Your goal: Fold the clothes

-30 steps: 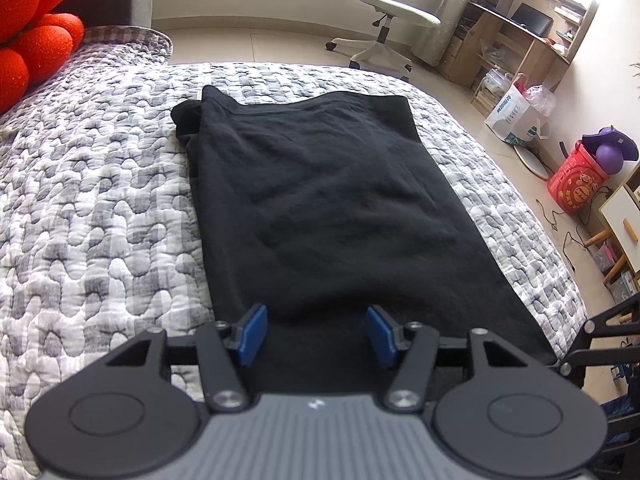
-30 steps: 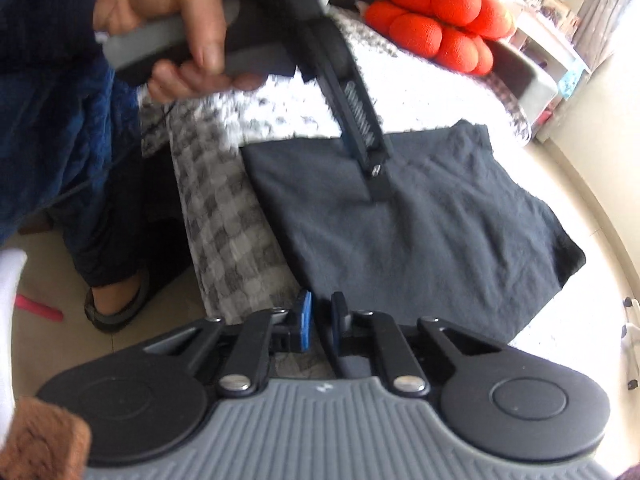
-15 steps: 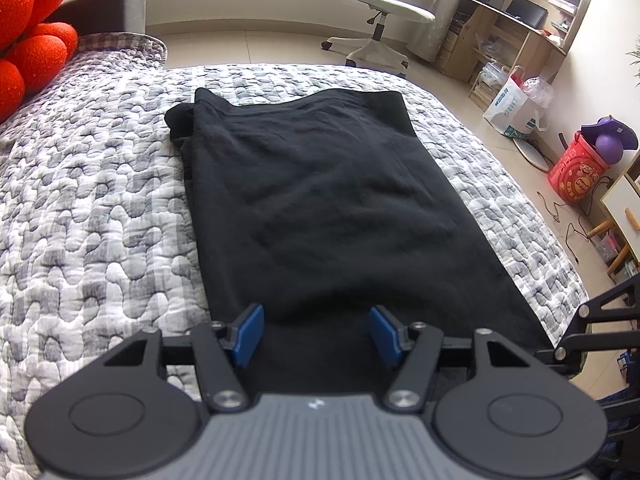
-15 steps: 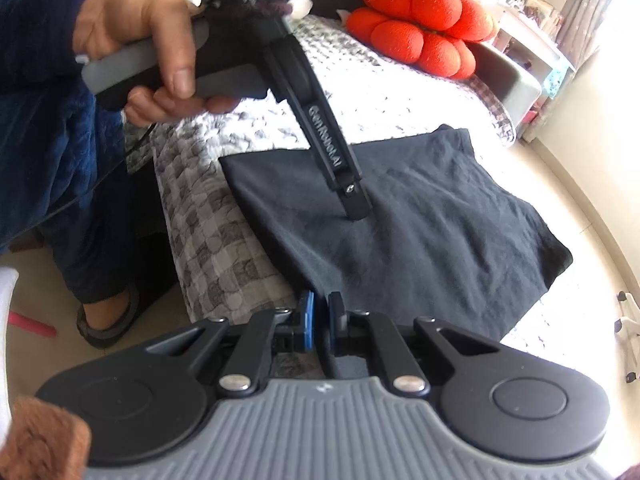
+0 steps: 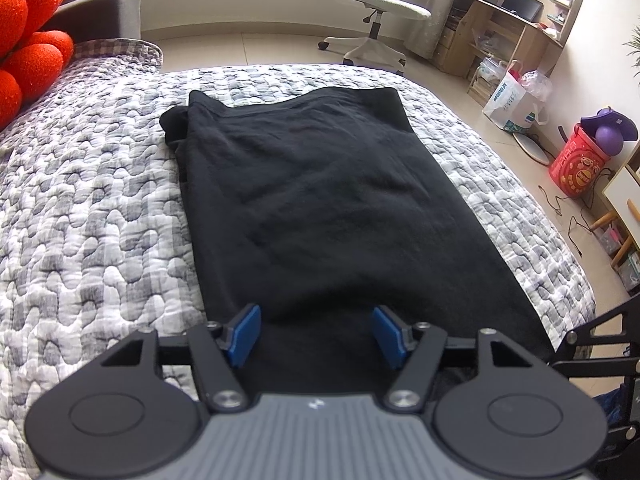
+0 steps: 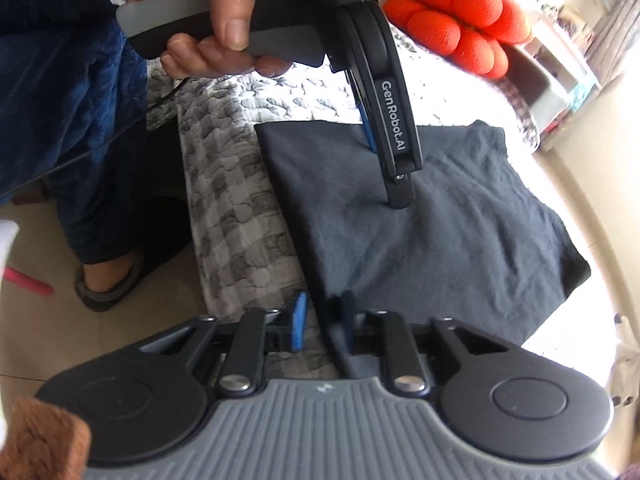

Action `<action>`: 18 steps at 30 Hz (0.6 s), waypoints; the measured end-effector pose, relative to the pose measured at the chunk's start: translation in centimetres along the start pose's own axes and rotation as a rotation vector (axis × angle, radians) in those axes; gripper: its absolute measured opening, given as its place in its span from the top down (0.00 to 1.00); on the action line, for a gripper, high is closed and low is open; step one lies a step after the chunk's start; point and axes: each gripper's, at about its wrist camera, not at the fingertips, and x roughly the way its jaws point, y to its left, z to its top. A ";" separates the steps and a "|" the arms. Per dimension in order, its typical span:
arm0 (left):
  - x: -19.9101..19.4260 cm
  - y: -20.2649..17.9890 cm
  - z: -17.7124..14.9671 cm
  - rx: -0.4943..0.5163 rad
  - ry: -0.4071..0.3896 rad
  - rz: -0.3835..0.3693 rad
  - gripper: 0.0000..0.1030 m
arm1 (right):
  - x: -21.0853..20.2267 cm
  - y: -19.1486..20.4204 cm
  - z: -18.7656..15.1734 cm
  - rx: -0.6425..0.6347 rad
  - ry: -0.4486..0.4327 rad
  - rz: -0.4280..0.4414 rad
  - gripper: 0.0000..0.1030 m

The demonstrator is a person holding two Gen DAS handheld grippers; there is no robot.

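Note:
A black garment (image 5: 320,208) lies folded into a long strip on the grey quilted bed (image 5: 92,216). My left gripper (image 5: 317,334) is open over the strip's near end, its blue pads (image 5: 244,334) spread wide with cloth between them. In the right wrist view a hand (image 6: 208,12) holds that left gripper (image 6: 400,196), tips down on the garment (image 6: 460,232). My right gripper (image 6: 322,320) is open at the garment's near corner. The cloth's edge runs up between its fingers, and quilt shows beside the left pad (image 6: 298,320).
Red cushions (image 5: 28,48) sit at the bed's head. Past the bed's far end stands an office chair (image 5: 380,4), with a desk, bags and a red bucket (image 5: 576,164) on the right. The person's leg and slippered foot (image 6: 108,280) stand by the bed edge.
The right gripper's fingers were close together and have now spread apart. The left gripper has come lower onto the garment in the right view. The garment itself lies as before.

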 end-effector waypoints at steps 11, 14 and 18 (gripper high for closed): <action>-2.0 -1.4 0.0 0.057 -0.026 -0.019 0.39 | 0.4 0.4 0.1 -0.007 0.007 -0.016 0.93; -3.6 -3.2 -0.5 0.114 -0.080 0.002 0.39 | -0.4 -0.1 0.2 0.020 -0.029 0.000 0.88; -4.6 -4.2 -2.5 0.092 -0.085 -0.014 0.42 | -1.7 -1.5 0.1 0.098 -0.087 0.013 0.88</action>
